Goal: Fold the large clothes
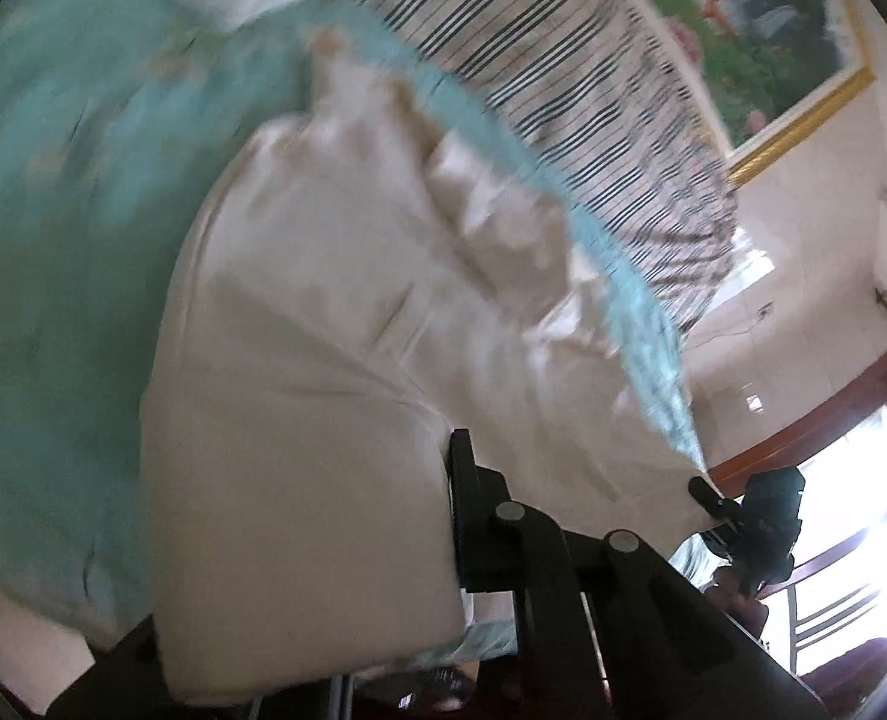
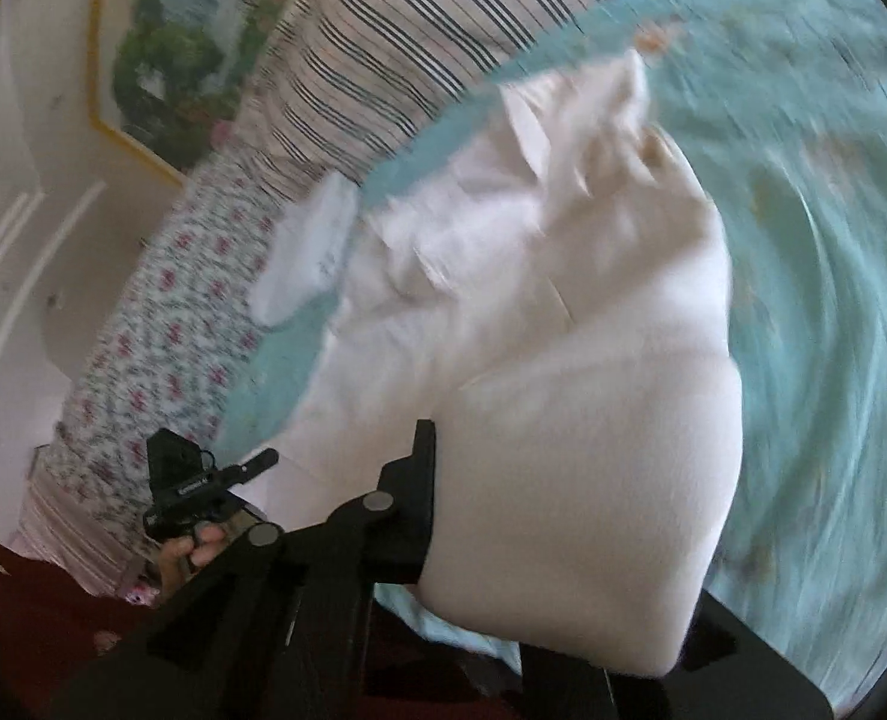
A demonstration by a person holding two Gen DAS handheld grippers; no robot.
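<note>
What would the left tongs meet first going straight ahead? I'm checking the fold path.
The cream garment they are shut on; past its bunched far end, probably the teal bedspread, though blur leaves depth uncertain.

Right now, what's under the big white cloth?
Under the white cloth lies a teal bedsheet, showing around its edges. The left gripper and right gripper pinch its near edge, jaws closed. Anything beneath its middle is covered.

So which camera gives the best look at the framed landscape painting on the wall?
The left wrist view: the gold-framed landscape painting shows its lower corner, gold border and green scenery with little blur. The right wrist view shows the painting smaller and partly hidden behind the striped pillow.
</note>
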